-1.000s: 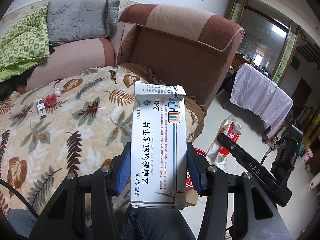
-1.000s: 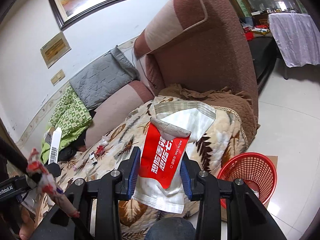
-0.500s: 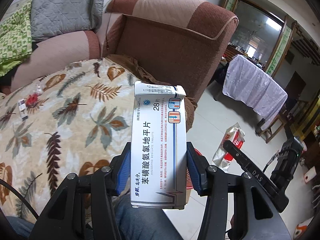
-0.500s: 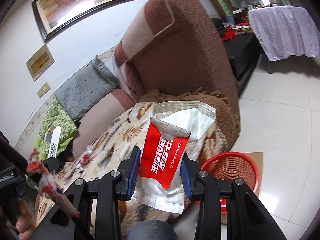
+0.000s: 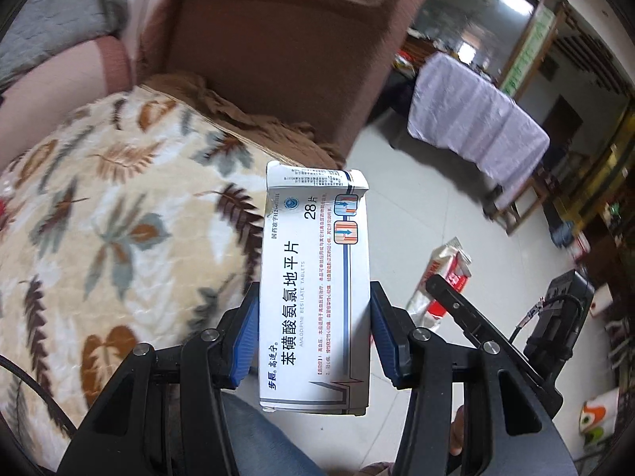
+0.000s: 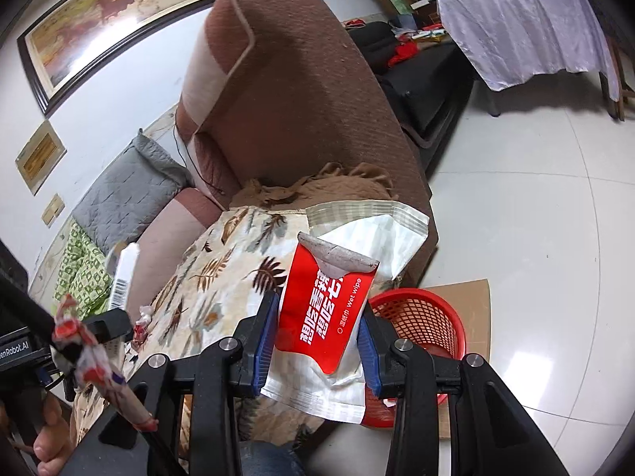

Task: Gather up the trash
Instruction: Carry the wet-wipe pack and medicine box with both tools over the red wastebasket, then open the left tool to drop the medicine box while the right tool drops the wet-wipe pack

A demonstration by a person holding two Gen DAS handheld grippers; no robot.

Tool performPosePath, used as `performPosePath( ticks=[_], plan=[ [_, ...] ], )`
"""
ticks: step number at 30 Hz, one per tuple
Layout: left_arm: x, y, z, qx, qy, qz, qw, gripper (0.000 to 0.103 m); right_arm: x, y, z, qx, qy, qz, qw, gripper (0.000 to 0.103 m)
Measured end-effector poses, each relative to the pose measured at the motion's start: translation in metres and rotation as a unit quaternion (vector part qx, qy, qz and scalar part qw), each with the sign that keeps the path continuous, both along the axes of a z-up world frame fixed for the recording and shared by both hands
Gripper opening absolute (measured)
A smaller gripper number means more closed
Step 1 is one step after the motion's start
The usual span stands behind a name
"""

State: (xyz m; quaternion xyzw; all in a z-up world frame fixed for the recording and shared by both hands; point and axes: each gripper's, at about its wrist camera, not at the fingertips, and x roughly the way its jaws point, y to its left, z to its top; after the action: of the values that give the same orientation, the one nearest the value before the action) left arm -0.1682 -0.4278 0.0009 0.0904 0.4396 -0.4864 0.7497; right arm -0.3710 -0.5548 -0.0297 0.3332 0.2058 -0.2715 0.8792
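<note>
Both grippers are loaded; the step in hand is judged to be the carry to the bin. The left gripper has its jaws closed against the long sides of a white tablet box, which stands upright between the blue pads, held over the edge of the leaf-print blanket and the tiled floor. The right gripper has its jaws closed on a red-and-white wet-wipe pack, its peeled flap curled at the top and its lower edge hanging below the pads. The red basket sits on cardboard on the floor, just beside the sofa; in the right wrist view it lies directly behind and below the pack. The basket does not show in the left wrist view. Next move, by judgement: bring each gripper over the basket rim, tip the item downward and part the jaws, one at a time so neither load fouls the other. The limp pack may cling to a pad; the box should drop cleanly. Small wrappers appear to remain on the blanket, so collection is not finished.
</note>
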Motion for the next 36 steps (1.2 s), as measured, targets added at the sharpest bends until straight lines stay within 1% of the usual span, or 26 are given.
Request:
performPosePath(
  ticks=[5,11,20,30,33,34,35,36],
  plan=[
    [0.006,-0.032,-0.029,0.015,0.046,-0.024,0.9985,0.05,0.007,-0.008,-0.018,0.01,0.02,0.009,1.0,0.04],
    [0.014,-0.059,-0.054,0.028,0.068,-0.024,0.997,0.05,0.009,-0.016,-0.031,0.018,0.036,0.013,0.999,0.041],
    [0.02,-0.079,-0.079,0.042,0.079,-0.027,0.9957,0.05,0.01,-0.027,-0.048,0.033,0.047,0.011,0.998,0.041],
    [0.024,-0.101,-0.096,0.055,0.076,-0.034,0.995,0.05,0.015,-0.034,-0.056,0.042,0.053,0.008,0.998,0.041],
    [0.024,-0.107,-0.1,0.052,0.074,-0.04,0.9951,0.05,0.018,-0.037,-0.058,0.046,0.057,0.012,0.997,0.044],
    [0.024,-0.108,-0.102,0.052,0.076,-0.04,0.995,0.051,0.018,-0.039,-0.059,0.048,0.059,0.007,0.997,0.046],
    [0.025,-0.11,-0.103,0.052,0.079,-0.042,0.9946,0.051,0.018,-0.04,-0.059,0.05,0.06,0.002,0.997,0.049],
    [0.027,-0.11,-0.105,0.053,0.083,-0.043,0.9943,0.051,0.016,-0.04,-0.059,0.05,0.06,-0.001,0.997,0.05]
  ],
)
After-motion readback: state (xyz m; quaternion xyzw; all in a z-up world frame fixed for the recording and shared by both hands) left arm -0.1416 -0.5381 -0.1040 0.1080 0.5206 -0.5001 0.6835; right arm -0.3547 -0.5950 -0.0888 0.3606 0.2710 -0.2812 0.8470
